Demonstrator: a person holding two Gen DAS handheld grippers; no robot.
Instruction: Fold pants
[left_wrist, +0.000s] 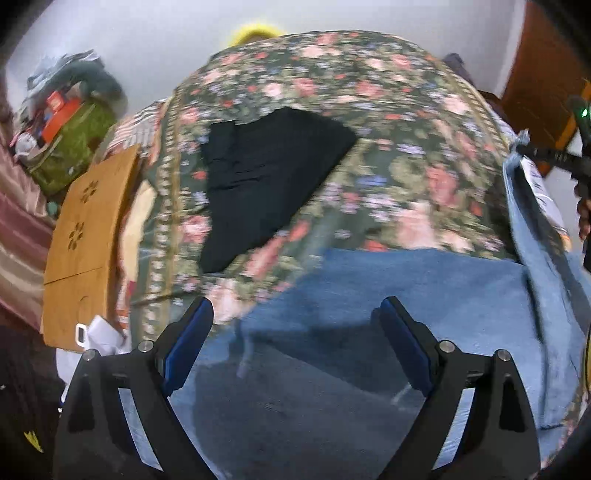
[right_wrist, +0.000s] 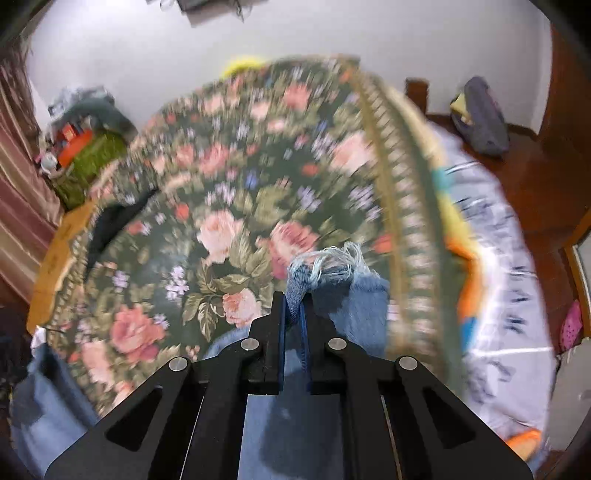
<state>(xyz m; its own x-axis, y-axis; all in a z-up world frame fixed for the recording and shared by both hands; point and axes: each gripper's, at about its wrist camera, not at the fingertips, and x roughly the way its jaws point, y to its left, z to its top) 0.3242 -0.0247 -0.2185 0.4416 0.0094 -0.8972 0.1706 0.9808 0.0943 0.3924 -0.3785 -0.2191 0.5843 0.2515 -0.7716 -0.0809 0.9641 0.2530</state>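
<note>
A: Item, jeans (left_wrist: 424, 295): blue denim, spread on the bed (left_wrist: 369, 92) at its near edge, under the left tongs (left_wrist: 295, 317), which stand released and empty over the cloth.

B: And the right tongs (right_wrist: 293, 306)?

A: Clenched on the frayed hem (right_wrist: 325, 264) of one leg, lifted toward the bed's right edge (the leg's long axis slants up from the body to that grip). Left is nearer the flat cloth.

B: Unclear?

A: Waistband cut off below; both views blurred. The black garment (left_wrist: 266, 184) mid-bed lies apart.
</note>
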